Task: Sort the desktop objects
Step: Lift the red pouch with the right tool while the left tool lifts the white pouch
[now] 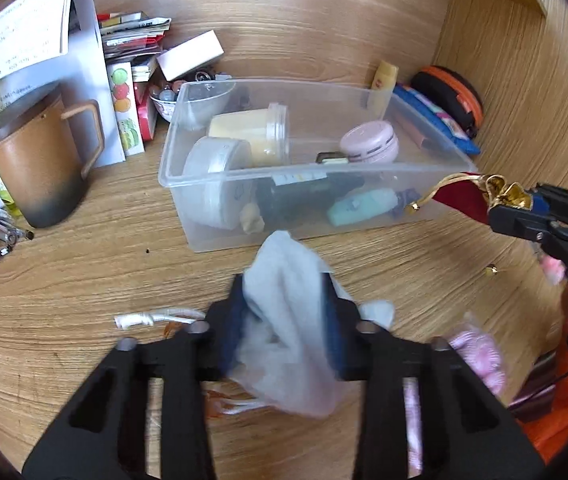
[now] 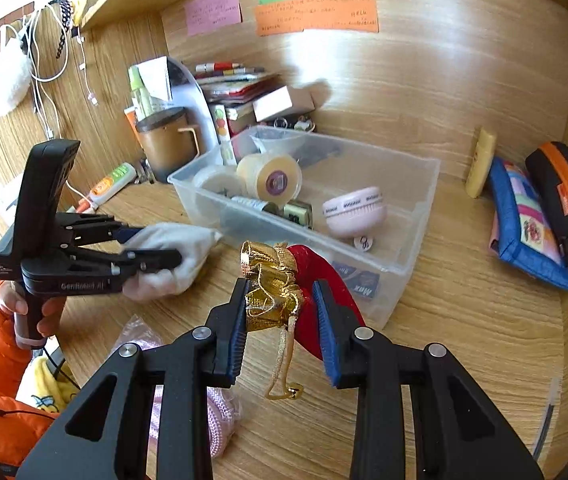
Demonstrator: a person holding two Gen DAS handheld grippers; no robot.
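Note:
A clear plastic bin (image 1: 172,168) (image 2: 423,184) on the wooden desk holds jars, a pink round case (image 1: 369,142) (image 2: 355,212) and small tubes. My left gripper (image 1: 287,312) (image 2: 156,246) is shut on a white cloth pouch (image 1: 287,320) (image 2: 176,248), held above the desk just in front of the bin. My right gripper (image 2: 280,308) (image 1: 503,208) is shut on a red pouch with a gold ruffled top (image 2: 272,280) (image 1: 463,196), held beside the bin's near right corner.
A brown mug (image 1: 40,160) (image 2: 164,144), papers and small boxes stand left of the bin. A blue pouch (image 2: 523,216), an orange-black case (image 2: 563,192) and a yellow tube (image 2: 481,160) lie at the right wall. A pink knitted item (image 2: 220,420) and a white cord (image 1: 152,318) lie on the desk.

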